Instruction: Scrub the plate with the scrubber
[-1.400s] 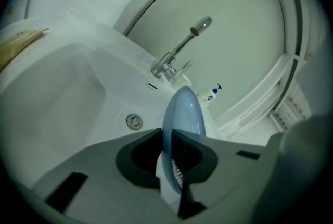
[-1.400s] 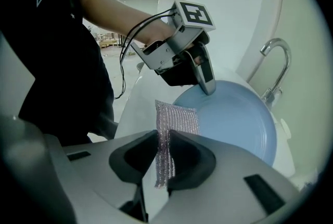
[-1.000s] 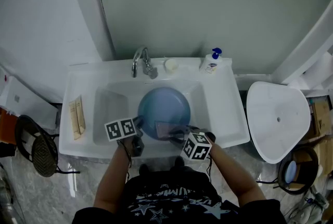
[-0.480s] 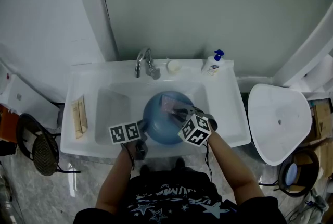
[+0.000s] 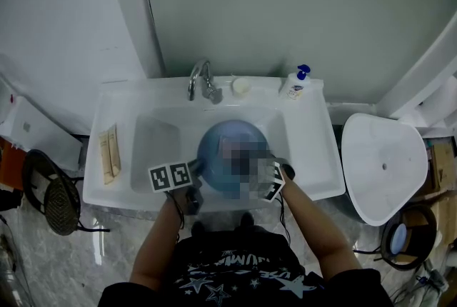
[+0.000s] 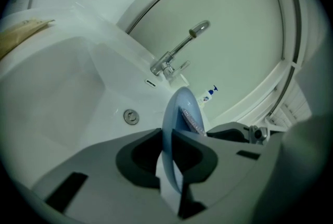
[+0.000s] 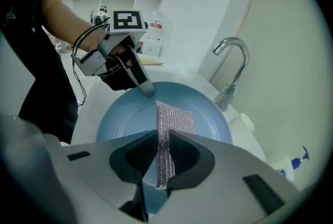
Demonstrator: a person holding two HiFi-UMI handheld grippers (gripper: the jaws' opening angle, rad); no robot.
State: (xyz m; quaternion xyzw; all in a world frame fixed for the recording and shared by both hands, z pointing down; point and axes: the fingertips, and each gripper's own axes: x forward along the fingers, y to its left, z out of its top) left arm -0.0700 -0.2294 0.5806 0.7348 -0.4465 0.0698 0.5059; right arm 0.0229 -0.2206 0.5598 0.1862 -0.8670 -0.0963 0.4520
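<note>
A blue plate stands tilted in the white sink. My left gripper is shut on the plate's near left rim. In the left gripper view the plate shows edge-on. My right gripper is shut on a silvery mesh scrubber, which lies flat against the plate's face. The scrubber also shows in the left gripper view. A blurred patch hides the right gripper's tips in the head view.
A chrome faucet, a small white round object and a pump bottle line the sink's back ledge. Tan packets lie on the left ledge. The drain is under the plate. A white lidded fixture stands at the right.
My right gripper has carried the scrubber across the plate's face, away from the person and then slightly back. The left gripper has kept its hold on the rim.
</note>
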